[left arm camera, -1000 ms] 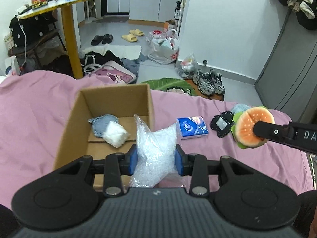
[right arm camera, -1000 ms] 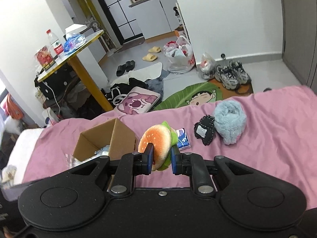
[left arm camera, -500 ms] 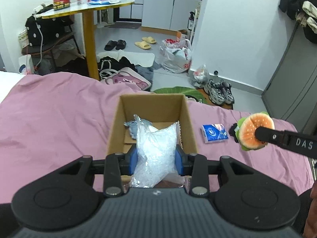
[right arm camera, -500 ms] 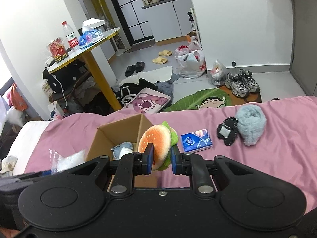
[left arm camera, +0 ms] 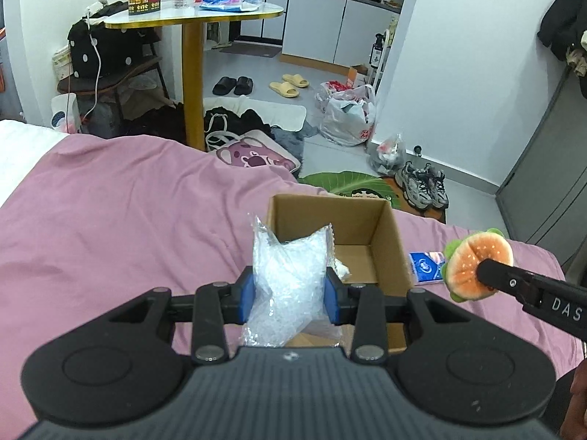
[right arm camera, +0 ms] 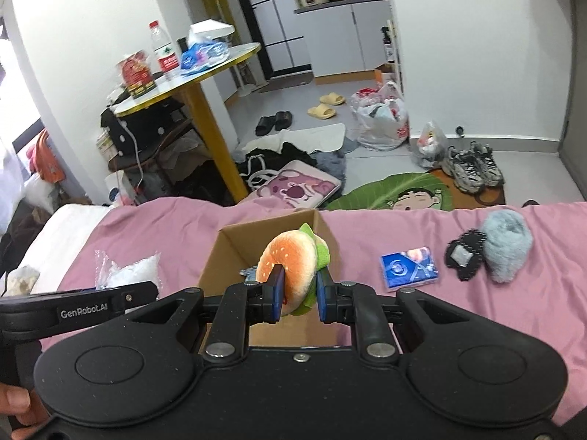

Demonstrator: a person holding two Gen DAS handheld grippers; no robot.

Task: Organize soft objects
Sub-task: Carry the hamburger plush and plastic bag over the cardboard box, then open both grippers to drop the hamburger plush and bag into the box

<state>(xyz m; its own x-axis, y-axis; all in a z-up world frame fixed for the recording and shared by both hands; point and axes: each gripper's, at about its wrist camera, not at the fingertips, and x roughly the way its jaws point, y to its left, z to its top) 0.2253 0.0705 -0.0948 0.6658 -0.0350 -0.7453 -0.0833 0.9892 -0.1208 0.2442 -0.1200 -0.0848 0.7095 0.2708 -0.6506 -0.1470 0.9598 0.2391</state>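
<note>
1. Left gripper [left arm camera: 290, 299]: blue pads clamped on a crumpled clear bubble-wrap plastic bag [left arm camera: 290, 278]; jaws narrowly apart, bag squeezed between them, top of bag sticking up above the fingers.
2. Bubble-wrap bag held in the air in front of the open brown cardboard box [left arm camera: 389, 242], overlapping the box's left wall in the left wrist view.
3. Right gripper [right arm camera: 298, 295]: blue pads pinched on a round plush hamburger toy with orange bun and green lettuce edge [right arm camera: 290, 260]; jaws close together, toy bulging above the fingers.
4. Plush hamburger held over the near part of the cardboard box in the right wrist view; in the left wrist view seen to the right of the box, above the pink bedsheet [left arm camera: 128, 220].
5. Cardboard box standing upright on the pink bedsheet, flaps open; inside, a small white soft item [left arm camera: 343, 269] and a bit of grey-blue fabric [right arm camera: 249, 274], both mostly hidden.
6. Blue rectangular tissue pack [right arm camera: 409, 267] lying flat on the sheet just right of the box, not touching it.
7. Black knitted pouch with a grey patch [right arm camera: 463, 258] further right on the sheet, touching a fluffy light-blue rolled cloth [right arm camera: 506, 247].
8. Left gripper's black arm and the bubble-wrap bag visible at the left edge of the right wrist view, left of the box.
9. Person's fingers [right arm camera: 16, 409] at the bottom-left corner of the right wrist view.
10. Beyond the bed: yellow-legged round table [right arm camera: 216, 135] with bottle and packets, grey sneakers [right arm camera: 471, 165], slippers and bags on the floor.
</note>
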